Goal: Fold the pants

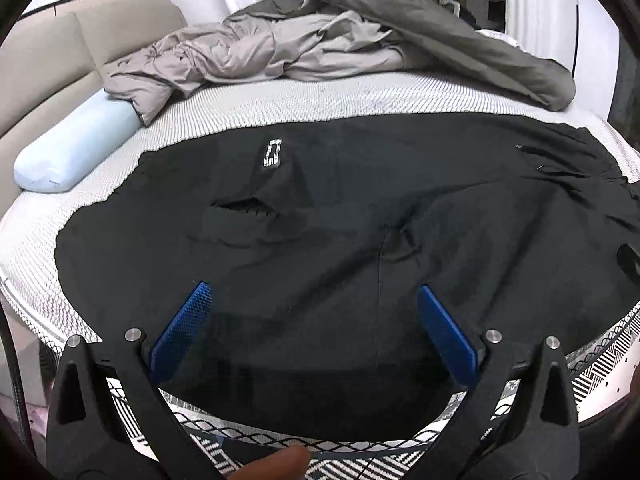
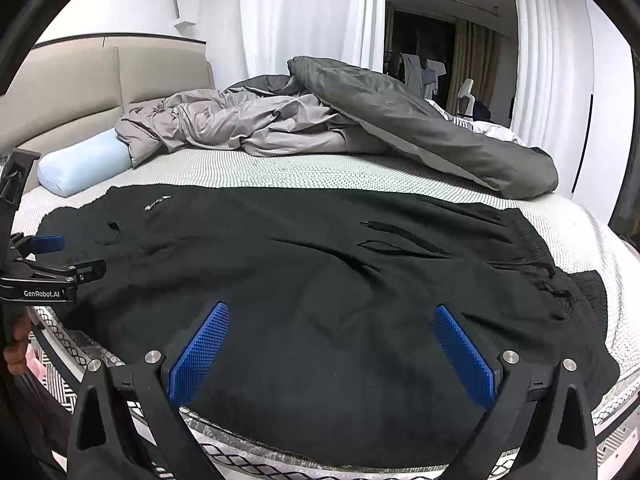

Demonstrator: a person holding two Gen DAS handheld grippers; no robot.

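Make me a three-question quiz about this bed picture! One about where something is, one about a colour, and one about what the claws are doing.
1. Where do the pants lie?
A. Spread on the mattress
B. Hung on the headboard
C. Under the pillow

2. What colour are the claw pads?
A. Red
B. Blue
C. Yellow

3. How does the right claw stand?
A. Shut on the pants
C. Shut on the duvet
B. Open, holding nothing

Answers: 1 A, the black pants are laid out flat across the near part of the mattress. 2 B, both pads on each claw are bright blue. 3 B, its two fingers stand wide apart over the pants with no cloth pinched; the left claw is open too.
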